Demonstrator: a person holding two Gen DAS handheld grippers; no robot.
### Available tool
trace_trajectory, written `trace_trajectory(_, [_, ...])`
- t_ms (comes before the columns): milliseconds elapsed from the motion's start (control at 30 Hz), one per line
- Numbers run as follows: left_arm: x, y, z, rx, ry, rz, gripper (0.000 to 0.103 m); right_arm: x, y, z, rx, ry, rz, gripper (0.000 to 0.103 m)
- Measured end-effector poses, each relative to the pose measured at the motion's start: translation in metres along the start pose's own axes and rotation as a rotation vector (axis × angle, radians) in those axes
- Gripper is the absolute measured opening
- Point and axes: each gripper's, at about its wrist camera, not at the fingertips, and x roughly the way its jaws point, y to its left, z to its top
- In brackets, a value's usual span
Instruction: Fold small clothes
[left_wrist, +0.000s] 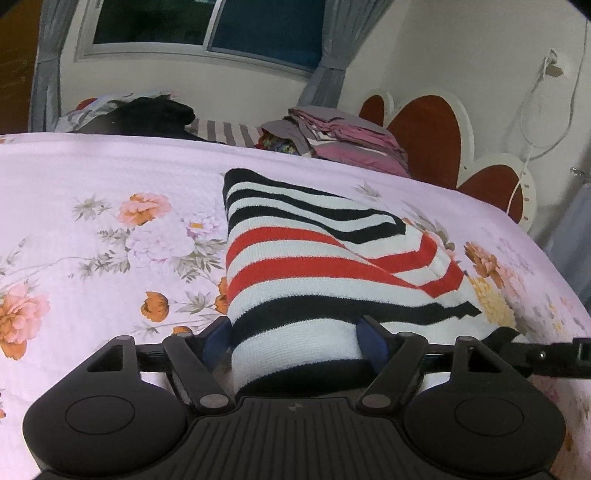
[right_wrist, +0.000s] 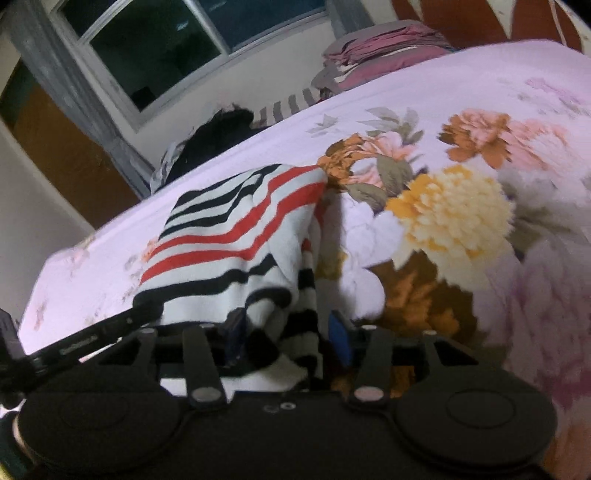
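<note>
A small knit sweater (left_wrist: 317, 258) with black, red and white stripes lies folded on the floral bed cover (left_wrist: 110, 184). Its near end runs back between the fingers of my left gripper (left_wrist: 293, 339). The blue pads (left_wrist: 216, 345) stand wide on either side of that fold and do not squeeze it. In the right wrist view the same sweater (right_wrist: 236, 229) lies to the left, with its rumpled near edge between the fingers of my right gripper (right_wrist: 288, 341). That gripper is open too, and a gap shows beside the right pad (right_wrist: 340, 339). The left gripper's frame (right_wrist: 92, 336) reaches in from the left edge.
Folded pink and grey clothes (left_wrist: 343, 136) are stacked at the far side of the bed near the red and white headboard (left_wrist: 436, 136). A dark pile of clothes (left_wrist: 147, 114) lies under the window (left_wrist: 207, 29). A white cable (left_wrist: 532, 129) hangs on the right wall.
</note>
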Motion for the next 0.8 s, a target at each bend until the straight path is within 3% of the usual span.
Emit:
trace_trajectory(100, [0.002,0.004,0.001,-0.001,0.011,-0.008,0.078,0.006,-0.007,-0.007,0.073,0.030,0.034,0.027])
trace_trajectory(233, [0.004,0.007,0.001,-0.003,0.020,-0.019,0.078,0.014,-0.022,-0.013,0.171,0.035,0.069,0.026])
trace_trajectory(367, [0.005,0.007,0.000,-0.005,0.036,-0.028,0.078,0.018,-0.037,-0.018,0.208,0.082,0.051,0.033])
trace_trajectory(467, [0.002,0.008,0.001,-0.002,0.042,-0.027,0.078,0.003,-0.018,-0.010,0.095,0.067,0.001,0.037])
trace_trajectory(600, [-0.012,0.005,0.011,-0.021,0.024,-0.007,0.078,-0.013,0.011,0.009,-0.060,-0.016,-0.039,0.037])
trace_trajectory(800, [-0.008,-0.005,0.035,-0.023,0.000,-0.037,0.078,0.005,0.032,0.044,-0.130,-0.073,-0.051,0.038])
